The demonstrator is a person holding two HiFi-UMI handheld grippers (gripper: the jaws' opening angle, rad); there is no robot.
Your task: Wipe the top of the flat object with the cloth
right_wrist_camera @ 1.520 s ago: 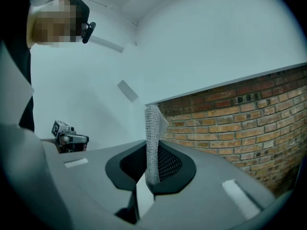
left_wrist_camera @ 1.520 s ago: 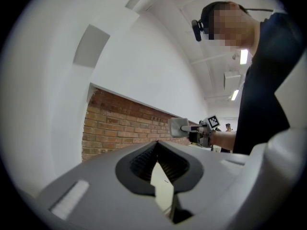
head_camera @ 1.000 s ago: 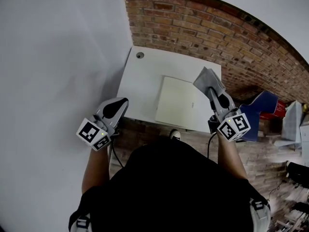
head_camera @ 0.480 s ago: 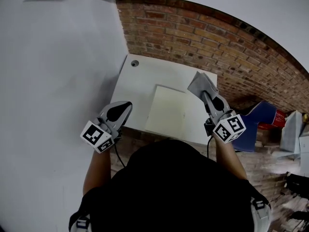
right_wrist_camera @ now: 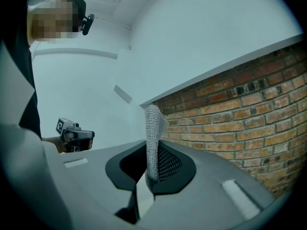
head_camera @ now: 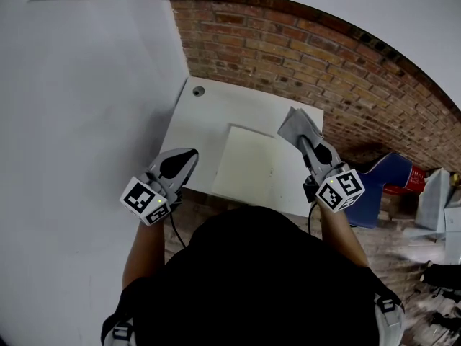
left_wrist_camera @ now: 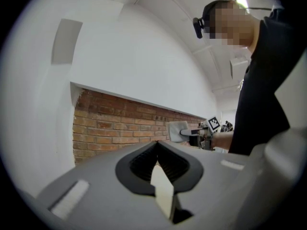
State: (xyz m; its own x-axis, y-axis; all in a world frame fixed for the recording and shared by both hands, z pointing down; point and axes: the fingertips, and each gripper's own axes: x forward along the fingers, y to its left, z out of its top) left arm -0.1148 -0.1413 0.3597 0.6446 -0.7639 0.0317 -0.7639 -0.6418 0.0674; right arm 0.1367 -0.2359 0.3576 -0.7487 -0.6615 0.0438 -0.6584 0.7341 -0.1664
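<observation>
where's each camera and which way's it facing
Head view: on the head, facing steeply down at table and flat object; torso, arms, left gripper, right gripper show.
Left gripper view: on left gripper, facing the brick wall; torso shows.
Right gripper view: on right gripper, facing that wall past its cloth; torso shows.
Shared: each gripper view sees the other gripper.

White table (head_camera: 200,125) w/ grommet (head_camera: 198,91) by brick wall (head_camera: 288,42); blue object (head_camera: 385,175) at rt.

Grey mesh cloth (head_camera: 297,125); pale cream flat object (head_camera: 245,163); white tabletop (head_camera: 200,117); red-brown brick wall (head_camera: 324,56); left hand-held gripper (head_camera: 191,153), right hand-held gripper (head_camera: 302,141) grey, black-and-white square markers (head_camera: 146,199).
</observation>
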